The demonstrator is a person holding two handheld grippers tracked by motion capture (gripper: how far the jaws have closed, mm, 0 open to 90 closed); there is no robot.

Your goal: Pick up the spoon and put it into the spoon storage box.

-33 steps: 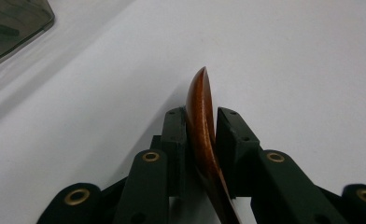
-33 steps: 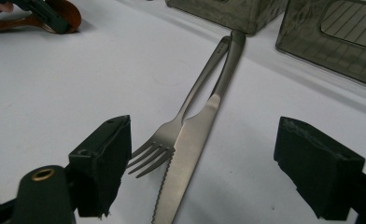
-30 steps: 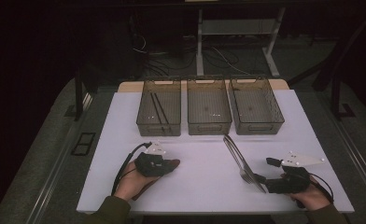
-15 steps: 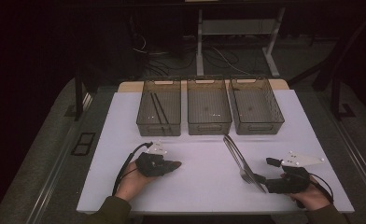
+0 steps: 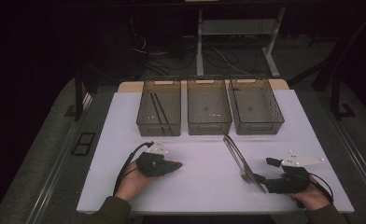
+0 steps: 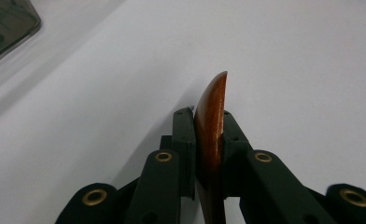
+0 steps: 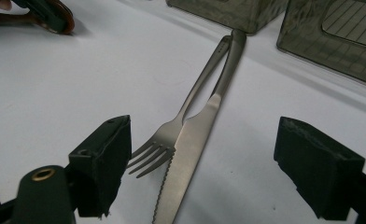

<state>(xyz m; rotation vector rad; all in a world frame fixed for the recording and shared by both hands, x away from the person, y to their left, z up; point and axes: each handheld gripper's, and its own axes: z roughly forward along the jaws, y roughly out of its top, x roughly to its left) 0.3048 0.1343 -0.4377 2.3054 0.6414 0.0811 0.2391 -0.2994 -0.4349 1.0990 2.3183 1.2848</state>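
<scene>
Right gripper jaws wide — fork and knife between them; left gripper clamps wooden piece.

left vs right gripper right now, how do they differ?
The left gripper has its jaws shut on a brown wooden piece; the right gripper stands open and holds nothing. The left gripper has bare white table ahead of its jaws; the right gripper has a fork and a knife lying between its jaws, tines and blade toward it. Shared: both have black jaws, sit low over the table and are hand-held.
</scene>
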